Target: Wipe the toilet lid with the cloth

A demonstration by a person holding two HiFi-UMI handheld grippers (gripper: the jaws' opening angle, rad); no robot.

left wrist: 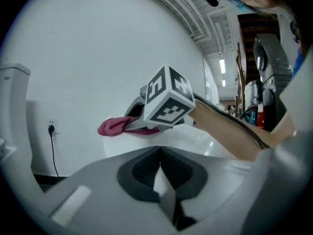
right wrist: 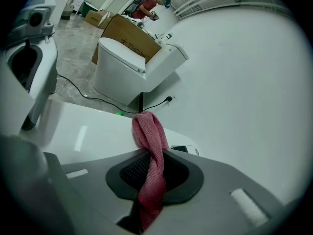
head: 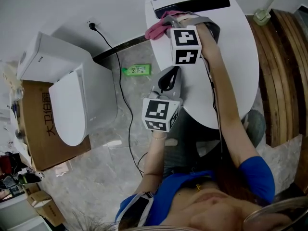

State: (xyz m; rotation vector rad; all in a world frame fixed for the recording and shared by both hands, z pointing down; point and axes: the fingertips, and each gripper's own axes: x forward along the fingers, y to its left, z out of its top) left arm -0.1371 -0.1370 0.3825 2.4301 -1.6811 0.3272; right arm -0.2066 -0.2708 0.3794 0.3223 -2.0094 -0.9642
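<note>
A pink cloth (head: 156, 29) hangs bunched over the far edge of the round white table (head: 231, 66). My right gripper (head: 166, 24) is shut on it. In the right gripper view the cloth (right wrist: 149, 146) stands twisted between the pads of the right gripper (right wrist: 149, 156). The white toilet (head: 72, 100) is on the floor to the left, lid down (head: 67, 107), well away from both grippers. My left gripper (head: 169, 77) hovers by the table's near-left edge. Seen in its own view, the left gripper (left wrist: 160, 151) is shut with nothing in it.
A green bottle (head: 137, 70) lies on the floor between toilet and table. A black cable (head: 120, 95) runs from a wall socket (head: 91, 23). A cardboard box (head: 36, 129) stands behind the toilet. A black-and-white device (head: 192, 5) lies on the table's far side.
</note>
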